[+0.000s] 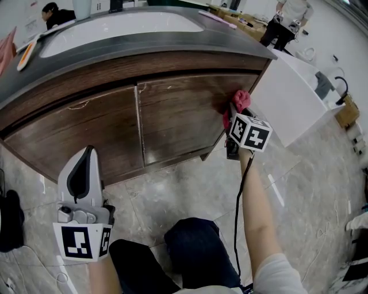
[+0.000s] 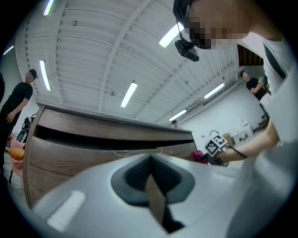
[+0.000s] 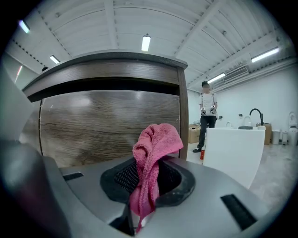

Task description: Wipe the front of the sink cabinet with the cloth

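Note:
The sink cabinet front (image 1: 172,118) is dark wood with two doors under a grey countertop; it also fills the right gripper view (image 3: 107,125) and shows in the left gripper view (image 2: 70,148). My right gripper (image 1: 237,112) is shut on a pink cloth (image 1: 240,100), held against the right door near the cabinet's right edge. The cloth (image 3: 153,158) bunches up between the right gripper's jaws (image 3: 149,179). My left gripper (image 1: 86,172) hangs low in front of the left door, away from the wood, shut with nothing in it (image 2: 151,174).
A white counter block (image 1: 293,92) stands just right of the cabinet. The floor (image 1: 190,189) is grey marble tile. My knee (image 1: 195,247) shows at the bottom. People stand at the back left (image 1: 54,14) and back right (image 1: 287,23). Dark shoes (image 1: 10,221) lie at the left.

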Motion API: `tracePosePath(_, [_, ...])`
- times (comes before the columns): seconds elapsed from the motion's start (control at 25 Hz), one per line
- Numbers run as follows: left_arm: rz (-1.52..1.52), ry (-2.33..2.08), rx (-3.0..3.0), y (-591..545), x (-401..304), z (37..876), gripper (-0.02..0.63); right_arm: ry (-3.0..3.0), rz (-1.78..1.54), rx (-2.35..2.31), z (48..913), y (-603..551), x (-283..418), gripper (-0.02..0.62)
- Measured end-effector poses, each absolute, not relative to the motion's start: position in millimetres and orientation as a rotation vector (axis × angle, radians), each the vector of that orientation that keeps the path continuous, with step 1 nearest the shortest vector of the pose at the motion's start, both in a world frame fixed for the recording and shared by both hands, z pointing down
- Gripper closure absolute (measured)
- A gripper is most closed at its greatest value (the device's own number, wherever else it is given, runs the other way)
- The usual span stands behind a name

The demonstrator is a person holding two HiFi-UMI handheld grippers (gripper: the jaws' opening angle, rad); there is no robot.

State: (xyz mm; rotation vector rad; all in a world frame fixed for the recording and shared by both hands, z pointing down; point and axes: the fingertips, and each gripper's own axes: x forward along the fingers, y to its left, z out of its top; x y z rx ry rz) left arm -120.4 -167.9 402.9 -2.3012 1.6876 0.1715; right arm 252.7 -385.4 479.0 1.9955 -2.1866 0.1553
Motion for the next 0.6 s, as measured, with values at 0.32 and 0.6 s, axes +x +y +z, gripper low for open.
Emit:
tracePosePath(0.32, [0.182,1.700,-2.295,-155.6,-126.4,403.1,0.601,-2.256,0.129,1.908,479.6,-367.8,205.4,0.522])
tracePosePath(0.6, [0.186,1.699,-2.295,-145.6,-126.2,404.4,0.601,-2.349,0.094,1.791,478.4,-350.4,149.1,0.522])
